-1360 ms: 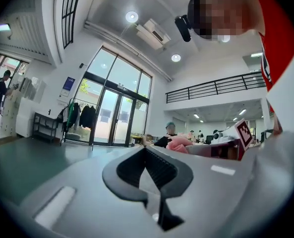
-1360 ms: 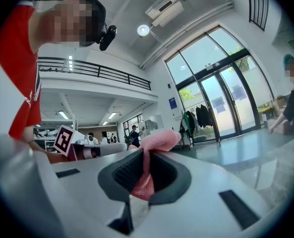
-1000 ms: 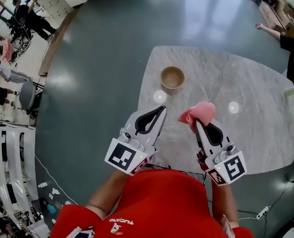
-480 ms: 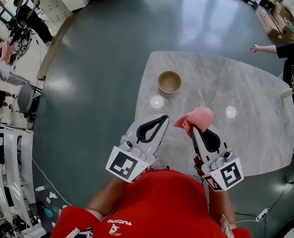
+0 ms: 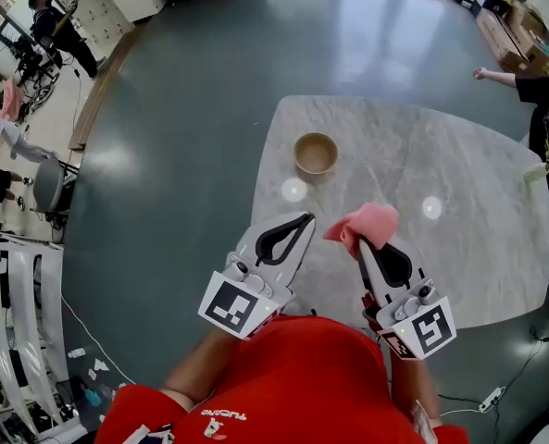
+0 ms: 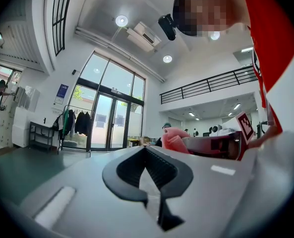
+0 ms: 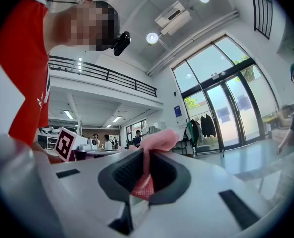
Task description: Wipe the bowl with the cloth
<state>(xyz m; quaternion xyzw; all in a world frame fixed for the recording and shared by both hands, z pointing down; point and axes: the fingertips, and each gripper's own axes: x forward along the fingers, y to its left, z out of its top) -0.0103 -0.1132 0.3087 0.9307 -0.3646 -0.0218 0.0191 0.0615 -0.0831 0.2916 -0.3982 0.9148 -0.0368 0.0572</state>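
Marble table, bowl beyond, right gripper clamping partly hidden cloth, left gripper closed.

A: Where's the bowl?
B: On the table, by its left edge.
A: The cloth?
B: Before the bowl, rightward, in the right gripper; the left gripper is straight before the bowl.

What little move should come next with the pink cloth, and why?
Probably move the right gripper forward to the bowl. Its jaws are shut on the pink cloth, but the bowl stands farther out on the table, apart from the cloth, so no wiping can start yet. The left gripper is shut and empty.
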